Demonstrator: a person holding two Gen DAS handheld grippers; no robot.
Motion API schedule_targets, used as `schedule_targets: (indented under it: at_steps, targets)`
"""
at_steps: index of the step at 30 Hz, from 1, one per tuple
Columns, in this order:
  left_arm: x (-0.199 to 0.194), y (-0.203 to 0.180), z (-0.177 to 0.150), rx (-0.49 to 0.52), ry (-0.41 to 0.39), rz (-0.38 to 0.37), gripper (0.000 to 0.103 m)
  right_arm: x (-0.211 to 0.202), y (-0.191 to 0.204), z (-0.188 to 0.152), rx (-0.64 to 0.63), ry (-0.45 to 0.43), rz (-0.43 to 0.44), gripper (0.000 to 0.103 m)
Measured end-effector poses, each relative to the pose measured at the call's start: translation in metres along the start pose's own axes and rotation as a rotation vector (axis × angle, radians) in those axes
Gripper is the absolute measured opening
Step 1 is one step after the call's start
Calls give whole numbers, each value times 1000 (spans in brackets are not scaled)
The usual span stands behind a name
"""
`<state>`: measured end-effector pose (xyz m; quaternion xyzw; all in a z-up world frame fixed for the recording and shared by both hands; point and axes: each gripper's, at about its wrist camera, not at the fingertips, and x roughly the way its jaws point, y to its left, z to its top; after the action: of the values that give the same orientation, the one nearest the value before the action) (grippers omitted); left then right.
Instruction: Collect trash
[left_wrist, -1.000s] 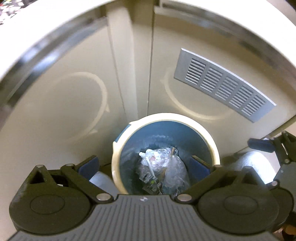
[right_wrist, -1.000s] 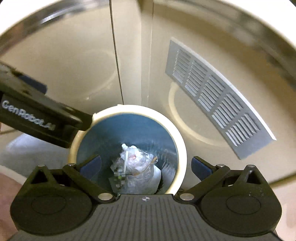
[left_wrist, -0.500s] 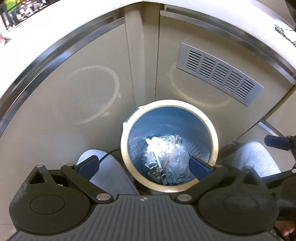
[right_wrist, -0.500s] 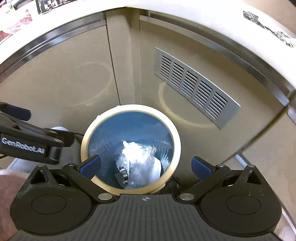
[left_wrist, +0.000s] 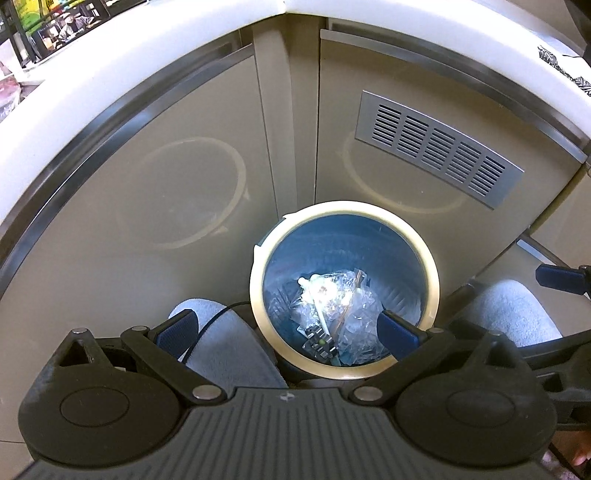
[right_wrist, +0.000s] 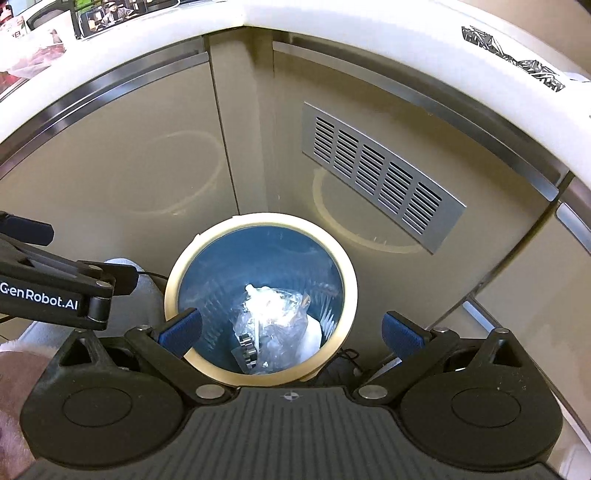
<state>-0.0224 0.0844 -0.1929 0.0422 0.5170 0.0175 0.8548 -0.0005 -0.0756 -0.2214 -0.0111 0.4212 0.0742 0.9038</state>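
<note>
A round blue bin with a cream rim (left_wrist: 255, 273) (right_wrist: 354, 280) stands on the floor in a cabinet corner. Inside lies crumpled clear plastic trash (left_wrist: 332, 299) (right_wrist: 273, 314) with white scraps and a small dark piece. My left gripper (left_wrist: 284, 326) hovers above the bin's near-left side, open and empty. My right gripper (right_wrist: 291, 328) hangs over the bin's near side, open and empty. In the right wrist view the left gripper's black body (right_wrist: 51, 295) shows at the left edge; a blue right fingertip (left_wrist: 557, 278) shows in the left wrist view.
Beige cabinet doors meet in a corner behind the bin, with a grey vent grille (left_wrist: 436, 147) (right_wrist: 376, 173) on the right door. A white countertop edge (left_wrist: 147, 55) runs above. The person's grey-clad knees (left_wrist: 225, 347) (left_wrist: 513, 314) flank the bin.
Both grippers have risen and pulled back from the bin, so the bin looks smaller and the countertop edge has come into view. The trash stays in the bin.
</note>
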Motion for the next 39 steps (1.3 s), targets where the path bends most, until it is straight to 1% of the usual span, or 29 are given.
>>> schedule_targets:
  at_steps: [10, 23, 26, 30, 36, 39]
  targets:
    - [2, -6, 0, 37, -6, 22, 103, 2, -3, -1, 12, 9, 3, 103]
    - [3, -7, 0, 42, -6, 24, 103, 3, -4, -1, 18, 8, 6, 103]
    - [2, -7, 0, 45, -15, 36, 103, 3, -4, -1, 25, 7, 6, 103]
    - [-1, -9, 1, 60, -31, 77, 103, 4, -8, -2, 37, 10, 6, 103]
    - [2, -7, 3, 59, -22, 81, 103, 4, -10, -2, 53, 15, 4, 103]
    - [0, -9, 4, 78, -45, 93, 103, 5, -11, -3, 61, 20, 2, 103]
